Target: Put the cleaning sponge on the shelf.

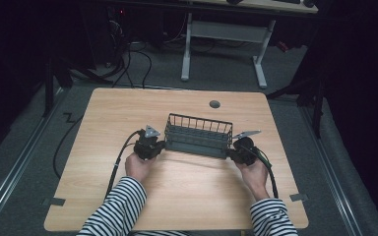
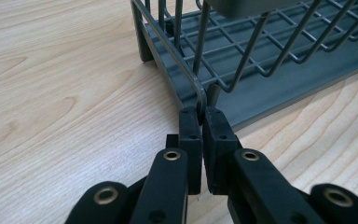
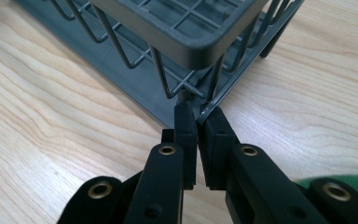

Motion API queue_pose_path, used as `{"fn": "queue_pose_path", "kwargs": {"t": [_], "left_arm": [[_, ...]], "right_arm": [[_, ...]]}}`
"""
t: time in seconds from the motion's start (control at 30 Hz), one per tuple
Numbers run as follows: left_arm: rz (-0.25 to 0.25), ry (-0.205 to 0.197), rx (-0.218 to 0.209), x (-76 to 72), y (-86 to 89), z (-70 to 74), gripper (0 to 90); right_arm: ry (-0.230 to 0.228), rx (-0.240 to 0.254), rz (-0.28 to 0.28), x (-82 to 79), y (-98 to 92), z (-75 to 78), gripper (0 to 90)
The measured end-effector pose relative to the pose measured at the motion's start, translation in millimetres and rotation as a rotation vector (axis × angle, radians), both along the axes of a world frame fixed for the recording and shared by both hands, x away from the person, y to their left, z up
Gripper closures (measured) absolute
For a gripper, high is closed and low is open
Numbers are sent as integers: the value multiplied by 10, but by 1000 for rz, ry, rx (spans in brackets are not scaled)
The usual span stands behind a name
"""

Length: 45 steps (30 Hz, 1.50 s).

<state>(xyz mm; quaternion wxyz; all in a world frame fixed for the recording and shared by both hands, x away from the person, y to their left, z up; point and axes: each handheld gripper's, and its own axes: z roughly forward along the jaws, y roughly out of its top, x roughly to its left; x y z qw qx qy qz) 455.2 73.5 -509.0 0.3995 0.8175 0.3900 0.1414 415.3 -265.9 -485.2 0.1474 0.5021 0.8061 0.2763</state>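
Gripping the grey wire basket (image 1: 198, 134) from both ends: the left gripper (image 1: 160, 145) is clamped on its 9 o'clock corner wire, the right gripper (image 1: 232, 153) clamped on the 3 o'clock corner, basket sitting mid-table (image 1: 128, 105), just past the hands.

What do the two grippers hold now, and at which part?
Both hold the grey wire rack: left gripper pinches a corner wire, right gripper the opposite end's corner.

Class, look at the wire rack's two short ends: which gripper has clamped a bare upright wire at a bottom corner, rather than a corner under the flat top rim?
The left gripper: it pinches the wire rack on a bare corner wire. The right gripper grips beneath the rim.
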Motion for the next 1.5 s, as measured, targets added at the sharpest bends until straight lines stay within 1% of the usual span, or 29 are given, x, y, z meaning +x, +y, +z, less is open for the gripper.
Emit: {"fn": "queue_pose_path", "kwargs": {"t": [0.07, 0.17, 0.23, 0.33, 0.4, 0.43, 0.5, 0.53, 0.6, 0.67, 0.7, 0.77, 0.8, 0.83, 0.9, 0.97, 1.03, 1.07, 1.1, 1.13, 1.17, 1.2, 1.23, 1.3, 1.33, 1.43, 1.5], "left_arm": [[-1, 2, -9, 7, -12, -5, 873], [-3, 2, -12, -2, -28, -8, 872], [-4, -2, -8, -9, -37, -8, 871], [-5, 9, -17, -3, -20, -5, 864], [-4, 14, -10, -10, -2, 6, 851], [-3, 12, -8, -13, 4, 11, 827], [-5, 8, -3, -25, 30, 37, 780], [0, 4, -3, -31, 35, 47, 740], [5, 1, -4, -45, 53, 75, 622], [12, -13, 0, -78, 68, 92, 543], [17, -26, 6, -107, 82, 96, 518], [26, -30, 17, -142, 117, 95, 465], [30, -26, 18, -157, 141, 92, 451], [37, -25, 17, -172, 165, 88, 425], [48, -21, 22, -199, 217, 87, 415], [65, -23, 19, -243, 307, 84, 407], [81, -27, 27, -271, 387, 75, 399], [101, -15, 34, -307, 482, 47, 394], [101, -15, 34, -307, 482, 47, 392], [113, -9, 38, -323, 532, 30, 392], [127, 2, 45, -339, 594, 17, 389], [138, 6, 44, -353, 644, 11, 384], [146, 5, 42, -365, 682, 9, 384], [170, 3, 35, -396, 788, -2, 381], [178, 9, 37, -401, 825, -11, 379], [198, 4, 52, -403, 919, -56, 372], [210, 11, 53, -415, 987, -84, 367]], "right_arm": [[-2, -7, 1, -29, -7, 1, 864], [-4, 8, 0, -77, -47, -9, 863], [-3, 9, -4, -81, -49, -9, 863], [-9, 4, -6, -89, -45, -11, 858], [-6, 15, -4, -92, -43, -13, 837], [-5, 19, -1, -97, -41, -7, 816], [-10, 12, 7, -103, -33, -1, 786], [-11, 11, 7, -104, -31, 0, 758], [-16, 11, -9, -110, -29, 0, 649], [-7, 17, -9, -103, -40, -3, 563], [-7, 17, -7, -103, -44, -5, 532], [-37, -8, -7, -128, -49, 3, 476], [-42, -11, -8, -138, -54, 12, 464], [-58, -11, -10, -162, -72, 40, 443], [-64, -15, -11, -173, -81, 55, 438], [-86, -17, -20, -206, -118, 97, 431], [-105, -14, -32, -234, -158, 133, 427], [-120, -15, -46, -248, -211, 157, 419], [-120, -15, -46, -248, -211, 157, 419], [-122, -15, -53, -252, -239, 166, 415], [-128, -5, -63, -260, -277, 174, 417], [-150, 24, -85, -296, -372, 181, 420], [-150, 24, -85, -296, -372, 181, 420], [-153, 32, -99, -322, -450, 166, 403], [-155, 37, -106, -337, -485, 153, 393], [-171, 46, -122, -373, -580, 112, 378], [-171, 21, -132, -389, -630, 75, 381]]}}
